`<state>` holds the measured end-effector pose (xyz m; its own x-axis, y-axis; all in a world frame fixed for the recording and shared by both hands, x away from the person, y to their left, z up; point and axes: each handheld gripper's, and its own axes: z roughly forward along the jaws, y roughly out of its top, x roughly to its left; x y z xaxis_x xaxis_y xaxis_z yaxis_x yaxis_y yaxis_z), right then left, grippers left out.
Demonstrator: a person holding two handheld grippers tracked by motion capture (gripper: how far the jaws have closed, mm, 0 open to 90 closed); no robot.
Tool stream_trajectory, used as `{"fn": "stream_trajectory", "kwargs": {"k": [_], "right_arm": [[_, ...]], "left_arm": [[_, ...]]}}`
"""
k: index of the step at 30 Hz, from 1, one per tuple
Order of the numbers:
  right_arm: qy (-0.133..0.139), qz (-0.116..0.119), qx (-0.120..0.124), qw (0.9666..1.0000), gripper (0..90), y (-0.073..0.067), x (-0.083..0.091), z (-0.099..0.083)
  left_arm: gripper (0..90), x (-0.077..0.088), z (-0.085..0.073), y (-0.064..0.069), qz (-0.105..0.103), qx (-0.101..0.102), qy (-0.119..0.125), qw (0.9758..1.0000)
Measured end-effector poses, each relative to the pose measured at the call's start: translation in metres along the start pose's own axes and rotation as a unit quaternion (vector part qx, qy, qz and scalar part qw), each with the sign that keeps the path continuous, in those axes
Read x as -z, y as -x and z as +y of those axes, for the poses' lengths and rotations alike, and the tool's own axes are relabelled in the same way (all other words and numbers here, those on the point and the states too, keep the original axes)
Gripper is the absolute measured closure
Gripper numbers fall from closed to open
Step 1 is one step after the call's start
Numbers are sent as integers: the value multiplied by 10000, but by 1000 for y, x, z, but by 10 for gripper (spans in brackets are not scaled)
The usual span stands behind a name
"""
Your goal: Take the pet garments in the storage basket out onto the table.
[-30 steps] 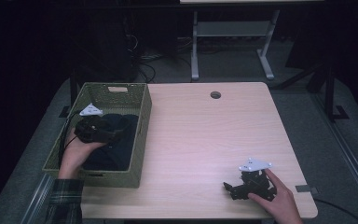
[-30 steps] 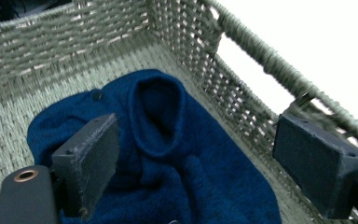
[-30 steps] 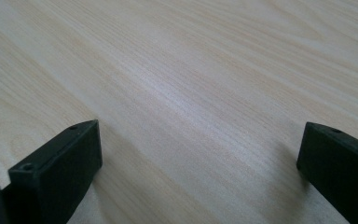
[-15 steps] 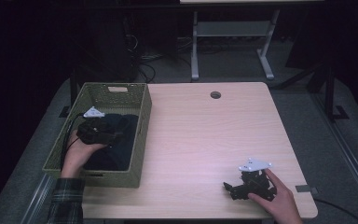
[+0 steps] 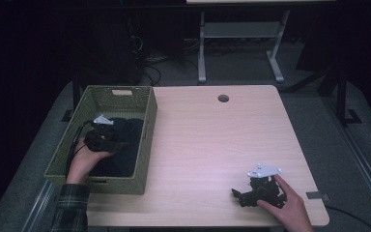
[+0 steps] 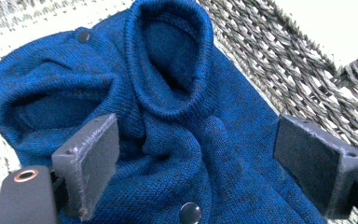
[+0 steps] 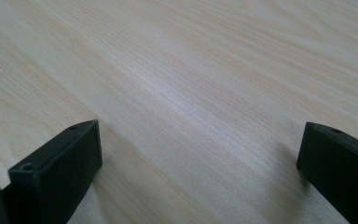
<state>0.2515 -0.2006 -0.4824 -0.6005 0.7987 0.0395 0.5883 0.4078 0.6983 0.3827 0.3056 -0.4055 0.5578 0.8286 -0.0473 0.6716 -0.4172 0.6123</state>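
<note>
The left gripper (image 5: 118, 143) is inside the basket (image 5: 147, 140), over a blue knitted garment (image 6: 177, 140) that lies on the basket's bottom. In the left gripper view its jaws stand wide apart, holding nothing, with the garment's collar straight ahead between them and two dark buttons showing, one just below the gap, one far ahead to the left. The woven basket wall rises beyond the right jaw. The left hand (image 5: 84, 162) grips the tool from behind, a plaid sleeve (image 5: 70, 212) at the wrist.

The right gripper (image 5: 241, 195) rests low on the desk (image 5: 222, 140) near its front right corner, held by the right hand (image 5: 285, 203), well apart from the basket. Its jaws are also spread wide, with bare pale wood between and ahead of them. A round hole (image 5: 223, 98) sits far ahead, near the desk's back edge.
</note>
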Motion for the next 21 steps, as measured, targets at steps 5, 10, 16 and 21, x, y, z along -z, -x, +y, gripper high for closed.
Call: {"fn": "stream_trajectory", "kwargs": {"k": [5,10,16,21], "right_arm": [[-1,1,-1,10000,0,0,0,0],[0,0,0,10000,0,0,0,0],[0,2,-1,10000,0,0,0,0],[-2,5,2,10000,0,0,0,0]], "left_arm": [[139,-7,-1,1,-12,21,-225,9997],[136,-12,-2,1,8,38,-429,9991],[141,-20,-4,4,54,34,-658,9978],[141,-27,-4,6,97,32,-907,9958]]}}
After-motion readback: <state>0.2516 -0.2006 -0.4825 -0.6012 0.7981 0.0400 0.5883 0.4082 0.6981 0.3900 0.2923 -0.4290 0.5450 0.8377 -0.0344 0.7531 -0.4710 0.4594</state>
